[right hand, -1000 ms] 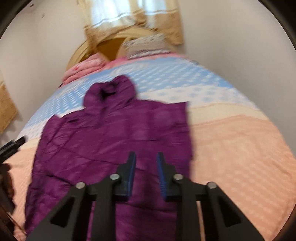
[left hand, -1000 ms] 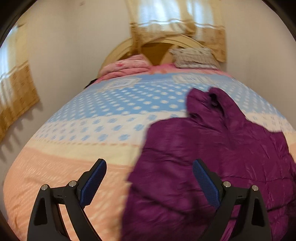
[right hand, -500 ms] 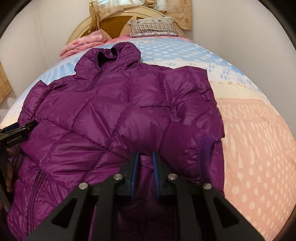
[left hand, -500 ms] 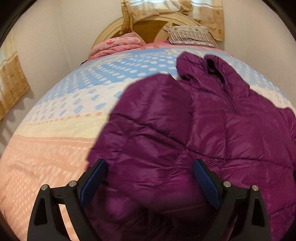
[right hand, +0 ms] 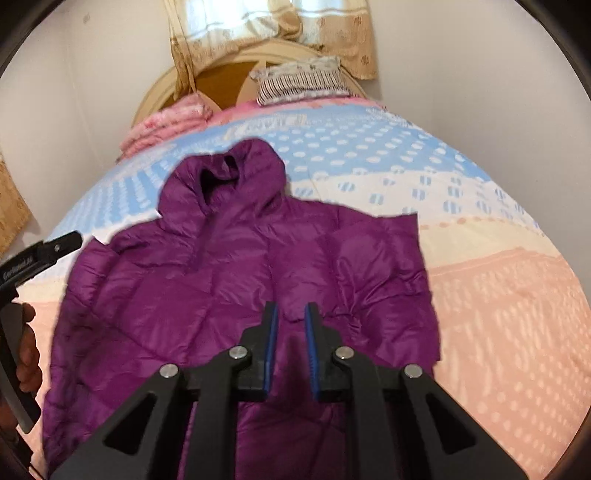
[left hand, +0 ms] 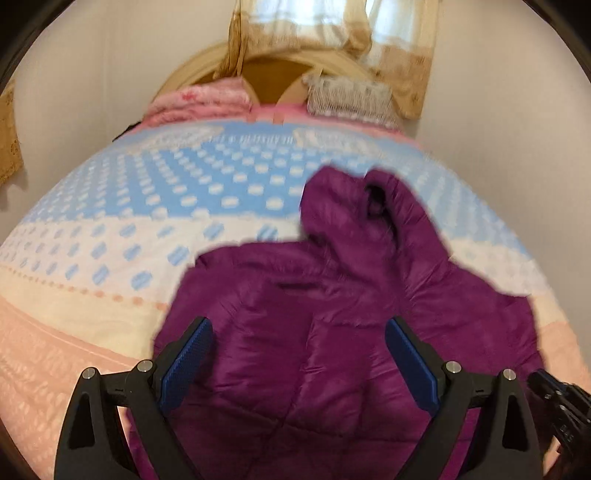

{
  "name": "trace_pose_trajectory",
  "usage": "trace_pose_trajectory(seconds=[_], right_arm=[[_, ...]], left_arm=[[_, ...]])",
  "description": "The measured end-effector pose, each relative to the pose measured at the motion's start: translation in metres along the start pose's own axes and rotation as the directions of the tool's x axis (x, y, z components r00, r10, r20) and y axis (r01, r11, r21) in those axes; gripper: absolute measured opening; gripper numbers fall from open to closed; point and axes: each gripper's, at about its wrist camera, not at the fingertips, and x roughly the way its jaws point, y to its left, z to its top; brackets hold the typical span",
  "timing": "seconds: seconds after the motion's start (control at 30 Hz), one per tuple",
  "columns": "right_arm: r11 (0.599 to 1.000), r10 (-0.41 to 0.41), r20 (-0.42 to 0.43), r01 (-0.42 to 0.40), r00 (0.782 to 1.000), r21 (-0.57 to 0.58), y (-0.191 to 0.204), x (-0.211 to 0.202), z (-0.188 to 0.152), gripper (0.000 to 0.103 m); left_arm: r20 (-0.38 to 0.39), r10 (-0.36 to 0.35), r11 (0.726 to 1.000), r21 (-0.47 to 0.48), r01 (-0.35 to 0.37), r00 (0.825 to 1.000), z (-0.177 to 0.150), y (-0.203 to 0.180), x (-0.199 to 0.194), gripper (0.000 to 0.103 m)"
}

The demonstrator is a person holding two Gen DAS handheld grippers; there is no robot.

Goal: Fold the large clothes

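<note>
Left wrist view: a purple hooded puffer jacket [left hand: 332,332] lies spread on a bed's quilt [left hand: 110,258], patterned in blue, white, cream and peach bands, its hood [left hand: 354,214] pointing toward the far headboard [left hand: 273,74]. The left gripper [left hand: 297,358] hangs over the jacket's near half, jaws spread wide with the blue pads well apart and nothing between them but the quilted fabric below; whether the pads touch it cannot be told. At the far end of the bed sit a folded pink blanket [left hand: 199,99] on the left and a striped pillow [left hand: 351,99] on the right, under a tan curtain [left hand: 332,33]. Part of the other tool shows at the near right edge.

Right wrist view: the jacket [right hand: 221,277] fills the middle of the quilt [right hand: 498,314], hood [right hand: 225,177] far, and its right side ends in a straight folded edge. The right gripper [right hand: 290,325] is above the jacket's near centre, jaws narrow, with a slim gap in which purple fabric shows; it is unclear whether the pads pinch any of it. The left gripper [right hand: 37,254] and the hand [right hand: 27,350] holding it appear at the left edge, beside the jacket's left side.
</note>
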Motion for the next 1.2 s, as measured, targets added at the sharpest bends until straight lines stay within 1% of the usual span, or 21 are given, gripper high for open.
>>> trace_pose_trajectory(seconds=[0.07, 0.13, 0.17, 0.23, 0.3, 0.37, 0.53, 0.67, 0.87, 1.03, 1.2], right_arm=[[1.000, -0.010, -0.023, 0.011, 1.000, 0.010, -0.007, 0.009, -0.010, 0.017], [1.000, -0.027, -0.048, 0.027, 0.999, -0.003, -0.014, 0.020, -0.020, 0.017], [0.999, -0.035, -0.049, 0.034, 0.998, -0.012, -0.015, 0.023, -0.022, 0.014], [0.999, -0.033, -0.052, 0.032, 0.998, -0.015, -0.017, 0.027, -0.025, 0.014], [0.998, -0.054, -0.055, 0.051, 0.997, -0.037, -0.015, 0.029, -0.025, 0.014], [0.996, -0.075, -0.053, 0.071, 0.996, -0.062, -0.010, 0.030, -0.028, 0.014], [0.994, -0.084, -0.045, 0.081, 0.995, -0.068, -0.010, 0.031, -0.030, 0.014], [0.992, -0.101, -0.040, 0.097, 0.994, -0.082, -0.008, 0.032, -0.031, 0.014], [0.987, -0.126, -0.037, 0.122, 0.991, -0.102, -0.005, 0.032, -0.033, 0.014], [0.974, -0.180, -0.029, 0.174, 0.983, -0.144, 0.004, 0.035, -0.034, 0.014], [0.976, -0.174, -0.030, 0.168, 0.984, -0.138, 0.004, 0.035, -0.034, 0.014]], left_arm=[[-0.062, 0.012, 1.000, 0.013, -0.011, 0.998, -0.012, 0.000, 0.025, 0.095], [-0.110, 0.049, 0.998, 0.048, -0.044, 0.993, -0.023, 0.000, 0.045, 0.095], [-0.116, 0.048, 0.998, 0.050, -0.042, 0.992, -0.027, 0.002, 0.050, 0.095], [-0.112, 0.029, 0.999, 0.046, -0.024, 0.993, -0.031, 0.004, 0.054, 0.096], [-0.113, 0.032, 0.998, 0.052, -0.026, 0.993, -0.033, 0.004, 0.056, 0.098], [-0.111, 0.043, 0.997, 0.064, -0.036, 0.993, -0.035, 0.003, 0.057, 0.098], [-0.110, 0.096, 0.992, 0.091, -0.086, 0.989, -0.036, -0.002, 0.062, 0.100], [-0.105, 0.113, 0.990, 0.098, -0.102, 0.988, -0.037, -0.004, 0.062, 0.101], [-0.102, 0.115, 0.990, 0.099, -0.105, 0.988, -0.037, -0.004, 0.062, 0.101], [-0.101, 0.118, 0.989, 0.101, -0.108, 0.988, -0.037, -0.005, 0.062, 0.101], [-0.101, 0.118, 0.989, 0.102, -0.108, 0.988, -0.037, -0.005, 0.062, 0.101]])
